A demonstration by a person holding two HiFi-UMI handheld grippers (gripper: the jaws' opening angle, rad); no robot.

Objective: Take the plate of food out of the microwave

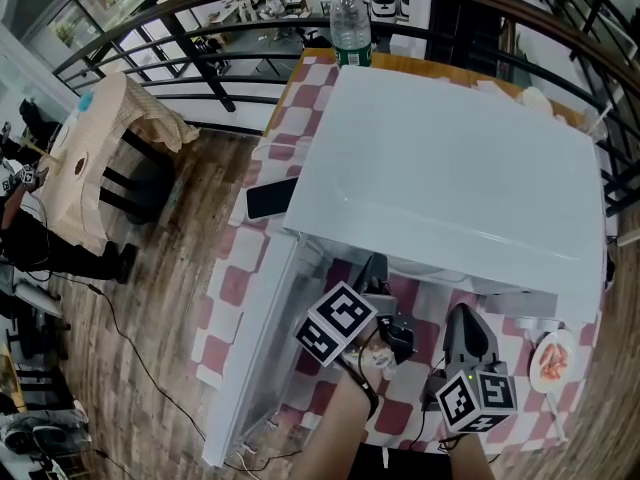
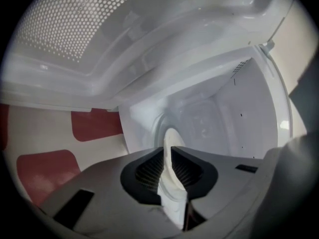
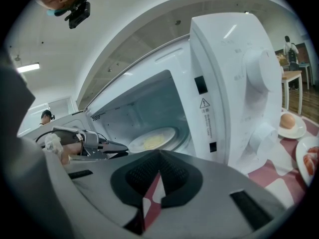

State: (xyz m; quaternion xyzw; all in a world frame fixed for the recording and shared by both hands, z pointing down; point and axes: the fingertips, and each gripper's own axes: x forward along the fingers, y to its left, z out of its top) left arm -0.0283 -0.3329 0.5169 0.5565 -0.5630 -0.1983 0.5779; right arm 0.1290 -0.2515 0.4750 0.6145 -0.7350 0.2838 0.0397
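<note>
The white microwave (image 1: 450, 158) stands on a red-and-white checked table with its door (image 1: 255, 338) swung open to the left. Inside, a white plate of yellowish food (image 3: 152, 141) rests on the cavity floor. My left gripper (image 1: 375, 273) reaches into the opening; the right gripper view shows it (image 3: 122, 147) at the plate's left rim. In the left gripper view the plate (image 2: 169, 148) appears edge-on between the open jaws of that gripper (image 2: 172, 163). My right gripper (image 1: 465, 318) hovers in front of the microwave, shut and empty (image 3: 158, 176).
A dish of pink food (image 1: 553, 360) lies at the table's right front; a small dish with an egg (image 3: 289, 121) sits beside the microwave. A water bottle (image 1: 350, 28) and a dark phone (image 1: 272, 198) are on the table's far and left parts. A draped chair (image 1: 100, 158) stands left.
</note>
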